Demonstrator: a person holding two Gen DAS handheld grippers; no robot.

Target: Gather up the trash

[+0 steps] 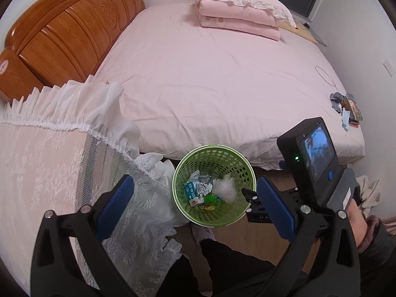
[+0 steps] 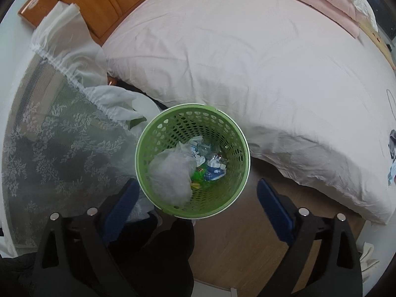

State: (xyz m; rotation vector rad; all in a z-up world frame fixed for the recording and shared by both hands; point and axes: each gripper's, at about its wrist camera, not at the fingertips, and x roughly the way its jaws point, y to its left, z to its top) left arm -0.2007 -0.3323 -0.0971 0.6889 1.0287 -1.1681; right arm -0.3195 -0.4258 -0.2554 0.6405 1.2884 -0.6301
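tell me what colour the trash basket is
Green basket, seen best in the right wrist view.

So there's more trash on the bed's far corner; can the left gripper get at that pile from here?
Probably not yet: the left gripper hangs open over the green basket, and the pile lies well across the bed.

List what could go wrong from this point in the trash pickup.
1. The white wad appears blurred over the green basket, probably mid-drop; being light, it might drift and miss the rim.
2. The basket stands close against the lace cloth and the bed's sheet; a nudge from the open right tongs could tip it.
3. Small clutter at the bed's far edge could get overlooked.
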